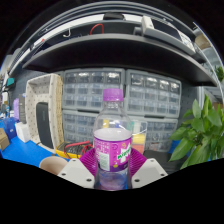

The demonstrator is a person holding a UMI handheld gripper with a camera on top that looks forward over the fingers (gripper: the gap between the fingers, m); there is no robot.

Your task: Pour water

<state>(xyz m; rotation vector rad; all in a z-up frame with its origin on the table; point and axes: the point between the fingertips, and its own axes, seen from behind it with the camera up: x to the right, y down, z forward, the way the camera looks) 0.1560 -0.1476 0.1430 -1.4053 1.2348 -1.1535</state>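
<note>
Gripper [111,172]: clamped on purple-capped bottle [112,140], 12 o'clock. Glass [137,134], apparently orange liquid, 1 o'clock behind. Plant [200,132], 3 o'clock.

Blue table [22,152]: glass [137,133], plant [200,135] on it.

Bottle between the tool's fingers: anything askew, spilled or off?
Nothing stands out. The bottle stands upright between the tool's fingers, purple cap on, no spill visible around it. A glass stands upright just behind it. I can't tell whether the fingers press on the bottle.
</note>
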